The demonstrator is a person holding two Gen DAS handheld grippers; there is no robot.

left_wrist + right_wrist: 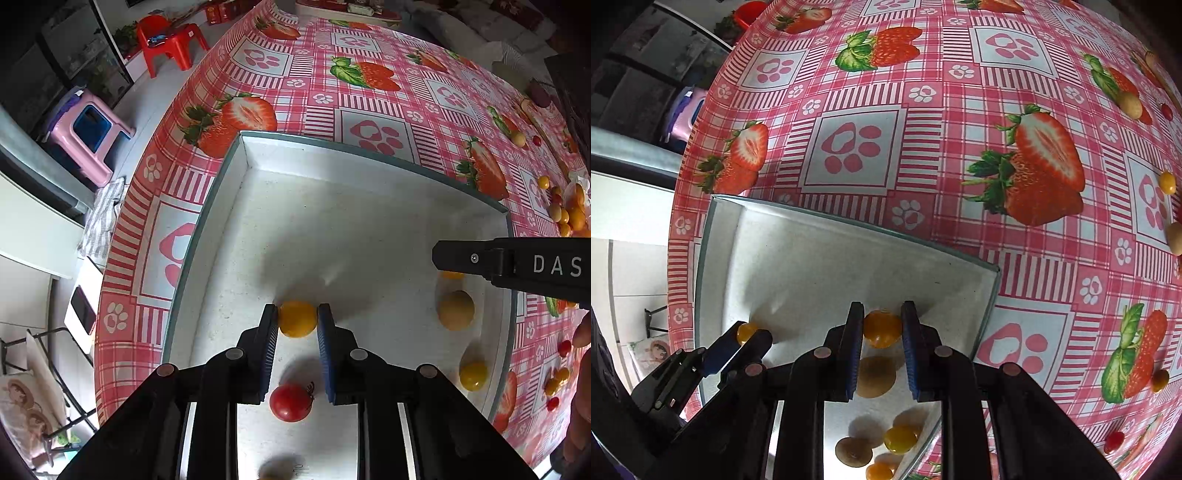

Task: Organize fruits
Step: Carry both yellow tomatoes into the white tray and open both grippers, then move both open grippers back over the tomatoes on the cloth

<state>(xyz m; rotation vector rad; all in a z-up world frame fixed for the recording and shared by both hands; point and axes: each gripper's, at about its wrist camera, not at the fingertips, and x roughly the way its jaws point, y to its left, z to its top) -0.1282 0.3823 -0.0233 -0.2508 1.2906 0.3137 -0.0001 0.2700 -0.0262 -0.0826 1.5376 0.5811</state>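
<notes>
Squarely between each hand-held gripper's (297,320) (882,325) narrowly parted fingers, seemingly pinched: one yellow tomato (297,319) (882,329), above white tray (332,206).

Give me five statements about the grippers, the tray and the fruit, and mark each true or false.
1. The left gripper holds a yellow tomato between its fingers. True.
2. The right gripper is empty. False: it holds an orange-yellow fruit.
3. A red tomato lies in the white tray. True.
4. The tray holds only red fruit. False: several yellow fruits lie there too.
5. All fruit is already in the tray. False: loose fruits remain on the tablecloth.
</notes>
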